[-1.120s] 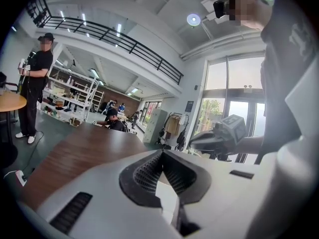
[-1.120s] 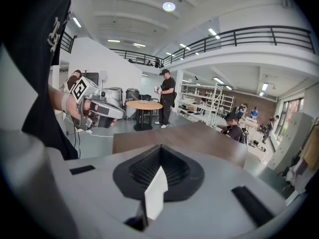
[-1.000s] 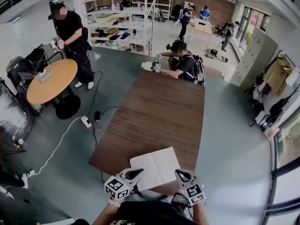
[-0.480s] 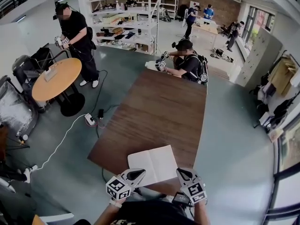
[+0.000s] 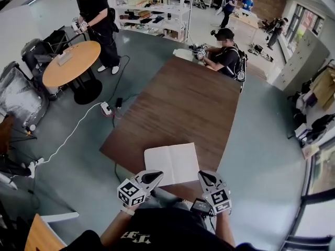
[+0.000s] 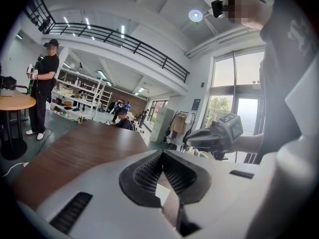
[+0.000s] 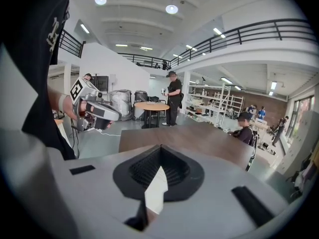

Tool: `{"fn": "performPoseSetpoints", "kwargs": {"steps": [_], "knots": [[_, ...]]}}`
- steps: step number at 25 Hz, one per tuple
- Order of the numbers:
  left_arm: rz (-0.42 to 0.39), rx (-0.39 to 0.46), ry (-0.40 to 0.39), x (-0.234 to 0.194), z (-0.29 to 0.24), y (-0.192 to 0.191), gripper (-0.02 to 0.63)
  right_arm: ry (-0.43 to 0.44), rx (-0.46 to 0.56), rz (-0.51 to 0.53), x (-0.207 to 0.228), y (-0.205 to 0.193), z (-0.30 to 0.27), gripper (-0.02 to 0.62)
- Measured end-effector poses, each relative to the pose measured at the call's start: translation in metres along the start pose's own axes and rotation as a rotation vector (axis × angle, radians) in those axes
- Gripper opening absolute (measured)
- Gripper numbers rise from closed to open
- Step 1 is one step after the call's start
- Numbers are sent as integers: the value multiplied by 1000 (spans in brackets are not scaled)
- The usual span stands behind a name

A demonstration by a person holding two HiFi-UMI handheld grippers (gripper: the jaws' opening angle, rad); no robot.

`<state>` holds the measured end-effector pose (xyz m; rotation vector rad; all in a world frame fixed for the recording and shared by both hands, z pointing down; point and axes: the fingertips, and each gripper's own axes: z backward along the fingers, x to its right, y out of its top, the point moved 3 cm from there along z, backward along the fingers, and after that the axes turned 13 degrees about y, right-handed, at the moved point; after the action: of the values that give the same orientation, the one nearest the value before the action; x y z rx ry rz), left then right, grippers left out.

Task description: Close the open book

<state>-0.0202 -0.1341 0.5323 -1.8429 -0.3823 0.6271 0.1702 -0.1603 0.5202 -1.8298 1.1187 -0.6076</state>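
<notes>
An open book (image 5: 171, 163) is seen lying flat at the near end of the table (image 5: 183, 98), its white pages turned up and its spine running away from the near edge; it is set slightly toward the table's left side. The left gripper (image 5: 156, 175) is held over the table's near edge, at the book's near left corner, and its jaws are seen pressed together with nothing gripped between them. The right gripper (image 5: 203, 175) is held over the same edge at the book's near right corner, and its jaws are likewise drawn together on nothing; in its own view a white strip, apparently a page, is glimpsed through the slot beneath the pads. Whether either tip is touching the book cannot be told. Both grippers are pointed along the table toward its far end and tilted a little downward. The rest of the table's brown top is left bare. At the table's far end a seated person (image 5: 226, 56) is seen bent over the corner. Left of the table, well apart from it, a round table (image 5: 71, 63) is placed, and a standing person (image 5: 97, 14) is seen behind that. On the floor between the two tables a power strip (image 5: 106, 107) is laid with a white cable attached.
</notes>
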Motion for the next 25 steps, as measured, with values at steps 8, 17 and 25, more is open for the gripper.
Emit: {"fn": "performPoseSetpoints", "kwargs": {"steps": [8,17,25], "knots": [[108,-14,109,-14,20,-25,8,87,-6,34,-7,2,-9,-12],[263,-42,274,-45,47,-81,8,180,-56,83,-17,7,-22,-12],[417,-85,356,-76,55,-141,8,226,-98,137,-20,11,-34,-12]]}}
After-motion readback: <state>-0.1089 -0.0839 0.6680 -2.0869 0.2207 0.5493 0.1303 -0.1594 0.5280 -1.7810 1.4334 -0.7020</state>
